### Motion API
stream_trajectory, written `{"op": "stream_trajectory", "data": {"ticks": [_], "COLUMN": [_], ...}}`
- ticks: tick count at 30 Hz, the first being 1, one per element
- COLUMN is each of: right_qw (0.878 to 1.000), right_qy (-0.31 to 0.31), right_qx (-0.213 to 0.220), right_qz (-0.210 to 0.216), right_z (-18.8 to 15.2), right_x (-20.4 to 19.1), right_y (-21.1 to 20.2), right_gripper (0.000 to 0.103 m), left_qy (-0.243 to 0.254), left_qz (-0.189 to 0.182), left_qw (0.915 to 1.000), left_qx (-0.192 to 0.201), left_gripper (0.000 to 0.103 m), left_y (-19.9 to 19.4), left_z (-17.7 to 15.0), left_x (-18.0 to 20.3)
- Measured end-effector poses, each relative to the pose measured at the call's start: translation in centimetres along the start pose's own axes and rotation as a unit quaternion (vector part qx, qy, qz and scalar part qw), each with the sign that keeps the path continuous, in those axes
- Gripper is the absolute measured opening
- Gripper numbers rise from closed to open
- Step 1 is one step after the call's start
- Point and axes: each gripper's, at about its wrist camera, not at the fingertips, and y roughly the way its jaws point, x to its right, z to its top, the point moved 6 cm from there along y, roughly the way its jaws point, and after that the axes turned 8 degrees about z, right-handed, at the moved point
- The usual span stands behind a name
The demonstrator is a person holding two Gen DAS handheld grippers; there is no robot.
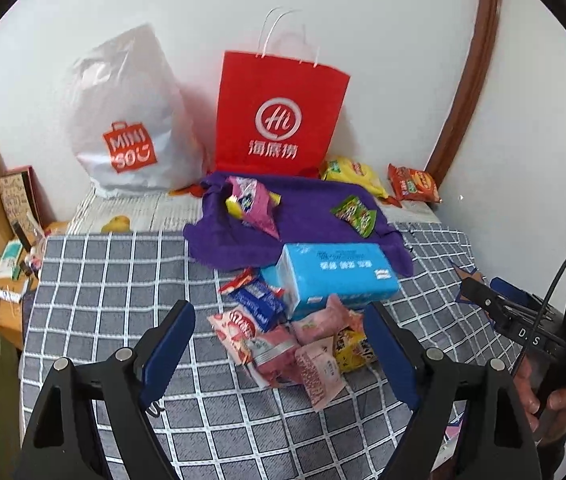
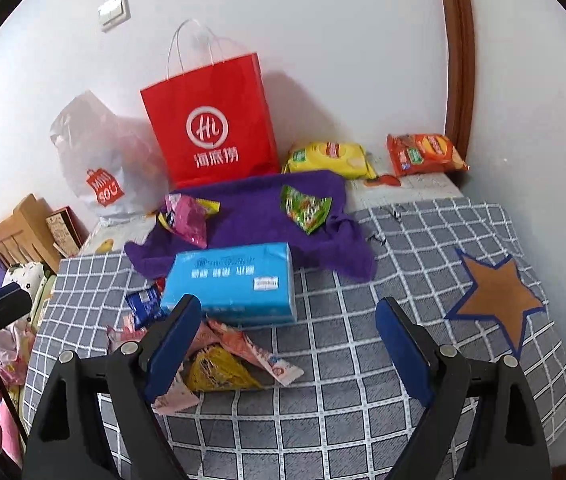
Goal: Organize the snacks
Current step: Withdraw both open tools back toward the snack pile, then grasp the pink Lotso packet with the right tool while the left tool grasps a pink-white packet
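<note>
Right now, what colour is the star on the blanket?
The star is orange-brown with a blue edge; the right wrist view shows it best.

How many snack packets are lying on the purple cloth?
2. A pink packet lies at the left end of the purple cloth, and a green packet sits toward its right side. Folds in the cloth could hide more.

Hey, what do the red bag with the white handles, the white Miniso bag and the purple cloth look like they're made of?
The red bag with white handles looks like matte paper: flat stiff panels, sharp folds, thin cord-like handles. The white Miniso bag looks like thin glossy plastic film, judging by its soft crinkles and sheen. The purple cloth appears to be soft, fuzzy fabric, perhaps terry or fleece: it drapes in rumpled folds without shine.
</note>
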Motion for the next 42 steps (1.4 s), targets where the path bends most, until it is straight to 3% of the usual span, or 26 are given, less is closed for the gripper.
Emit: {"op": "stream_trajectory", "data": {"ticks": [6, 15, 19, 27, 30, 31, 34, 35, 39, 42], "right_qw": [1.000, 0.997, 0.994, 0.984, 0.981, 0.980, 0.980, 0.979, 0.983, 0.989], "right_qy": [0.003, -0.017, -0.009, -0.026, -0.040, -0.043, -0.058, -0.062, -0.068, -0.033], "right_qx": [-0.023, -0.069, -0.101, -0.155, -0.168, -0.172, -0.171, -0.173, -0.158, -0.139], "right_qz": [0.007, 0.022, 0.039, 0.088, 0.086, 0.087, 0.081, 0.087, 0.069, 0.047], "right_z": [-2.2, -4.2, -5.0, -6.1, -6.7, -7.0, -7.5, -7.7, -8.0, -7.8], "right_x": [0.5, 0.0, 0.4, -0.5, -0.9, -1.0, -1.2, -1.3, -0.8, 1.5], "right_y": [2.5, 7.4, 10.4, 13.8, 14.5, 14.8, 14.9, 14.7, 13.2, 11.4], "right_gripper": [0.080, 0.071, 0.055, 0.055, 0.055, 0.052, 0.024, 0.020, 0.016, 0.016], "left_qy": [-0.009, -0.014, -0.018, -0.027, -0.028, -0.029, -0.028, -0.027, -0.029, -0.030], "left_qz": [0.023, 0.026, 0.033, 0.037, 0.039, 0.039, 0.040, 0.040, 0.040, 0.039], "left_qw": [0.9995, 0.9986, 0.9975, 0.9957, 0.9953, 0.9952, 0.9953, 0.9954, 0.9956, 0.9957], "left_qx": [-0.022, -0.045, -0.059, -0.080, -0.084, -0.085, -0.084, -0.083, -0.080, -0.078], "left_gripper": [0.085, 0.085, 0.085, 0.085, 0.085, 0.085, 0.085, 0.085, 0.085, 0.085], "left_y": [2.5, 5.1, 6.6, 8.7, 9.0, 9.1, 9.0, 9.0, 8.6, 8.2], "left_z": [-1.6, -2.0, -2.1, -2.1, -2.2, -2.2, -2.2, -2.3, -2.5, -2.9], "left_x": [-1.4, -2.4, -2.9, -3.6, -3.7, -3.6, -3.6, -3.6, -3.4, -3.3]}}
